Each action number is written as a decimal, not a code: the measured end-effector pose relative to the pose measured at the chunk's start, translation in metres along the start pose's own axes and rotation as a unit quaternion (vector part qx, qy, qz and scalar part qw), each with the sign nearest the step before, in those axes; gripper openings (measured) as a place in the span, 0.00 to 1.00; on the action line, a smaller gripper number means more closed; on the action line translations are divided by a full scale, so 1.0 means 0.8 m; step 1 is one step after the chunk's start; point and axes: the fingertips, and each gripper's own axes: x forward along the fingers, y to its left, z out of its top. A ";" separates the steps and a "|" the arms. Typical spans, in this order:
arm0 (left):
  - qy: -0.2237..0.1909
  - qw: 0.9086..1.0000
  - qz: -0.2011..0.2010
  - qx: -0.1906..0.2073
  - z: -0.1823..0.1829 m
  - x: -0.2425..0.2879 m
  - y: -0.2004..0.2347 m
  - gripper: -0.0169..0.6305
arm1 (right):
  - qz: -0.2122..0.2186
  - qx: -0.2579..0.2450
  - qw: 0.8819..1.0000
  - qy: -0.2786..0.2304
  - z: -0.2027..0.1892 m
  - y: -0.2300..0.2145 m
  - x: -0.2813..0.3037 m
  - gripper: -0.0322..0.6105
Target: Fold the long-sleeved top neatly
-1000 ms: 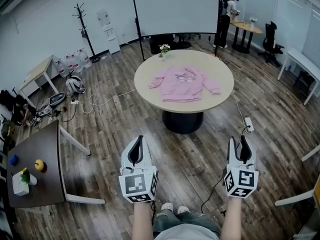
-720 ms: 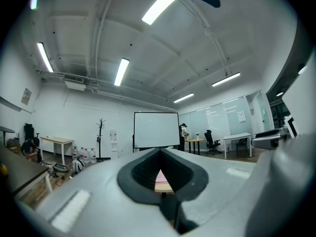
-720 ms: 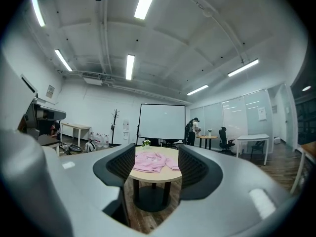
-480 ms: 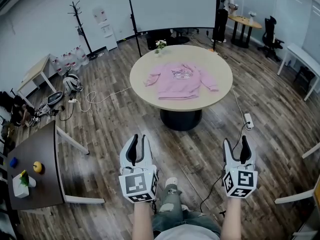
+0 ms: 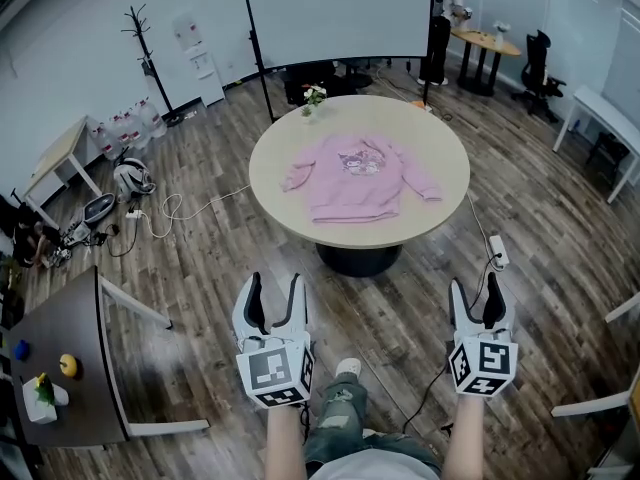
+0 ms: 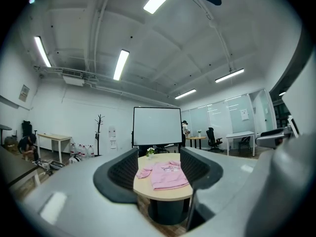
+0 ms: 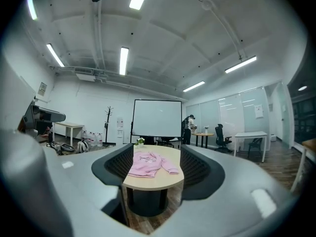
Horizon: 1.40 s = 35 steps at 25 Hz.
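While you stand well back from the round table [image 5: 285, 218], you hold both grippers low in front of you, side by side and about level, with the jaws pointing ahead toward it. Your left gripper [image 5: 274, 286] has its fingers spread apart with nothing between them. Your right gripper [image 5: 476, 294] is spread the same way and is just as empty. The marker cube [image 5: 275, 370] on each faces up at you. Your forearms [image 5: 285, 446] run straight down to the bottom edge, so your elbows are cut off. One knee [image 5: 335, 418] and a shoe [image 5: 348, 368] show between the grippers, over the wooden floor [image 5: 400, 308].

The pink top [image 5: 358, 180] lies flat and face up near the middle of the table, untouched. Its collar points toward the far edge and its hem sits close to the near edge. The sleeves are spread out, one toward the left edge and one toward the right. A small flower pot [image 5: 314, 96] stands at the far edge, apart from the top. Through the gap of either gripper you see only the table and the top, well off.

The print on the chest is too small to make out. The table's base is mostly hidden under its rim. A dark desk [image 5: 60, 358] at the left is cut by the frame, and the small things on its near corner are too tiny to name.
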 end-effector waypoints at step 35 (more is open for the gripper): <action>0.050 0.998 -0.034 -0.013 -0.040 0.448 0.042 0.46 | -0.031 0.021 0.997 0.069 -0.029 -0.049 0.427 0.52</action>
